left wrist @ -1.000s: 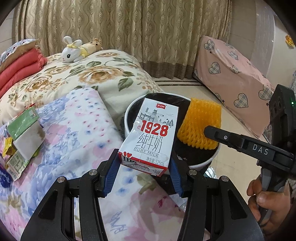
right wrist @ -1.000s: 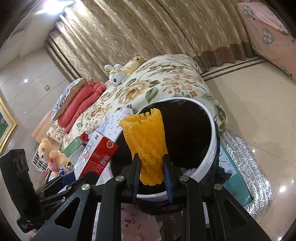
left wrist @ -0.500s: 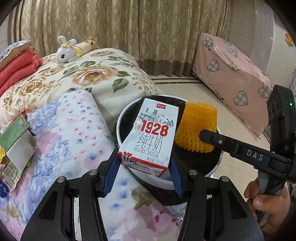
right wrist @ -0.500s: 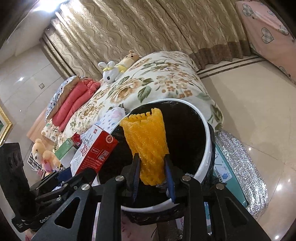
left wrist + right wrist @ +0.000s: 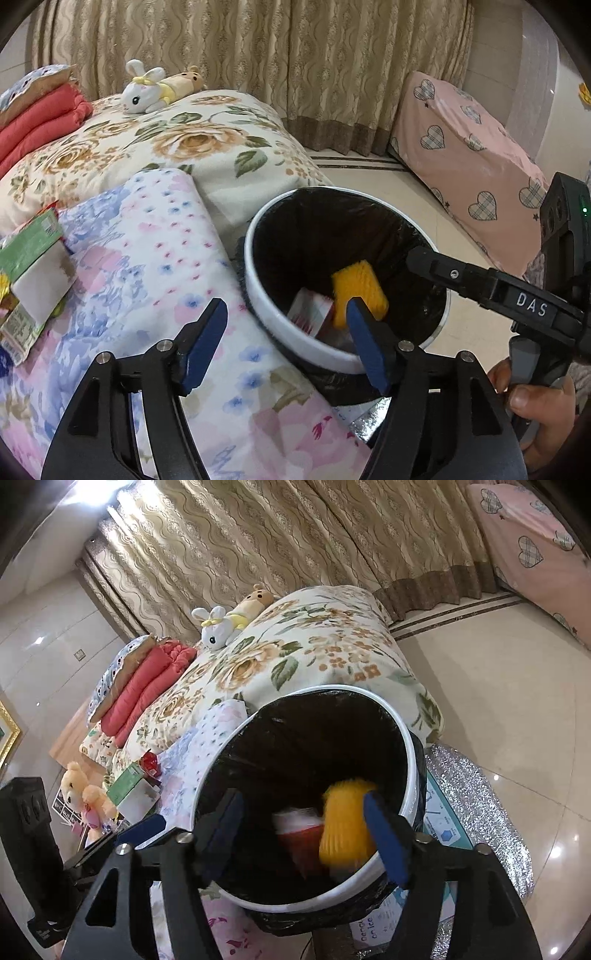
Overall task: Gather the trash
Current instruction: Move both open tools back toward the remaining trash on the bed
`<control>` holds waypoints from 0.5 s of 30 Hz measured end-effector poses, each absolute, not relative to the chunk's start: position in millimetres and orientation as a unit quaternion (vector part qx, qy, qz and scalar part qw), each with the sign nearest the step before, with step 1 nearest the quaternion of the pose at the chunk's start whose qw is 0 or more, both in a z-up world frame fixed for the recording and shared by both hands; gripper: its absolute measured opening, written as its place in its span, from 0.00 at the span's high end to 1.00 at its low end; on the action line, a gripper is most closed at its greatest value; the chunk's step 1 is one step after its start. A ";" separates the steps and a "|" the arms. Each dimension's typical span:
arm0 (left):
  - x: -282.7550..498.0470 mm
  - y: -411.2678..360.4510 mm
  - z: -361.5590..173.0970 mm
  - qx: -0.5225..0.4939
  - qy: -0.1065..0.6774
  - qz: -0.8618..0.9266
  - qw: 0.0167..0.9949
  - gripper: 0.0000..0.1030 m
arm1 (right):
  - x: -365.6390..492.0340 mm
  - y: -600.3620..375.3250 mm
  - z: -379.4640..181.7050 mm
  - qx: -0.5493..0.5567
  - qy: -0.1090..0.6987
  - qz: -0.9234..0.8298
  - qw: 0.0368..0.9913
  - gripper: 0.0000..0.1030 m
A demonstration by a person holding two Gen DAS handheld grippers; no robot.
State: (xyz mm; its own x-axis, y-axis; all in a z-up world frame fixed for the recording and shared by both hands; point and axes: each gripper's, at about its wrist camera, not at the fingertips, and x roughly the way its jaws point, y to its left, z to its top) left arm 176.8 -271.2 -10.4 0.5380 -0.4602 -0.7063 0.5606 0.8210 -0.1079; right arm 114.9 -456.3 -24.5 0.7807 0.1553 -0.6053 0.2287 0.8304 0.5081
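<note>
A white trash bin [image 5: 258,295] with a black liner stands beside the bed; it also shows in the right wrist view [image 5: 410,753]. Inside it lie the red-and-white milk carton [image 5: 310,314] and the yellow foam net [image 5: 360,291]. Both look blurred in the right wrist view, the carton [image 5: 299,830] left of the foam net [image 5: 343,830]. My left gripper [image 5: 288,343] is open and empty over the bin's near rim. My right gripper [image 5: 306,834] is open and empty above the bin mouth; it reaches in from the right in the left wrist view [image 5: 417,258].
More wrappers and a green packet [image 5: 29,273] lie on the floral blanket [image 5: 147,266] at left. Plush toys [image 5: 155,88] sit on the bed. A silver mat [image 5: 476,790] lies on the tiled floor under the bin. A pink heart-patterned cover [image 5: 472,162] is at right.
Both grippers opened. The milk carton left my left gripper and the foam net left my right gripper; both dropped into the bin.
</note>
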 end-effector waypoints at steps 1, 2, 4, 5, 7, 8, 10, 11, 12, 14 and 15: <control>175.4 -265.5 -10.8 0.061 0.383 -0.288 0.876 0.33 | 115.7 -454.9 -23.9 0.290 0.330 -0.020 0.898 0.25; 174.4 -260.5 -11.2 0.056 0.384 -0.286 0.876 0.33 | 115.5 -452.5 -22.6 0.289 0.329 -0.019 0.899 0.24; 172.9 -249.2 -13.0 0.047 0.386 -0.278 0.878 0.32 | 115.4 -446.8 -19.7 0.283 0.328 -0.017 0.901 0.22; 172.3 -243.1 -13.9 0.043 0.388 -0.274 0.879 0.32 | 115.5 -442.9 -17.8 0.279 0.327 -0.016 0.903 0.20; 170.6 -230.0 -16.2 0.033 0.391 -0.265 0.881 0.31 | 115.9 -434.4 -14.1 0.272 0.324 -0.010 0.906 0.17; 169.8 -222.8 -17.8 0.029 0.392 -0.260 0.882 0.31 | 116.3 -428.8 -12.3 0.268 0.323 -0.005 0.908 0.14; 168.5 -208.9 -20.9 0.020 0.397 -0.249 0.883 0.31 | 116.9 -418.5 -9.8 0.262 0.320 0.003 0.911 0.13; 167.9 -201.6 -22.2 0.015 0.399 -0.244 0.884 0.31 | 117.9 -411.9 -8.7 0.258 0.320 0.009 0.912 0.12; 167.1 -194.8 -23.4 0.011 0.400 -0.239 0.885 0.31 | 119.6 -405.5 -8.3 0.254 0.321 0.015 0.912 0.12; 165.8 -180.3 -26.4 0.002 0.404 -0.227 0.886 0.31 | 121.6 -394.4 -8.9 0.250 0.324 0.026 0.912 0.12; 165.4 -172.8 -27.8 -0.003 0.405 -0.221 0.887 0.31 | 122.4 -389.8 -9.4 0.249 0.325 0.031 0.912 0.12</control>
State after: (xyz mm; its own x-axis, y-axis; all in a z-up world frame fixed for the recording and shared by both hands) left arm 165.4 -172.8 -27.8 0.5744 -0.3947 -0.7171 0.3895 0.9023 -0.1847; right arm 122.4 -389.8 -9.4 0.7870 0.2181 -0.5771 0.1051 0.8744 0.4737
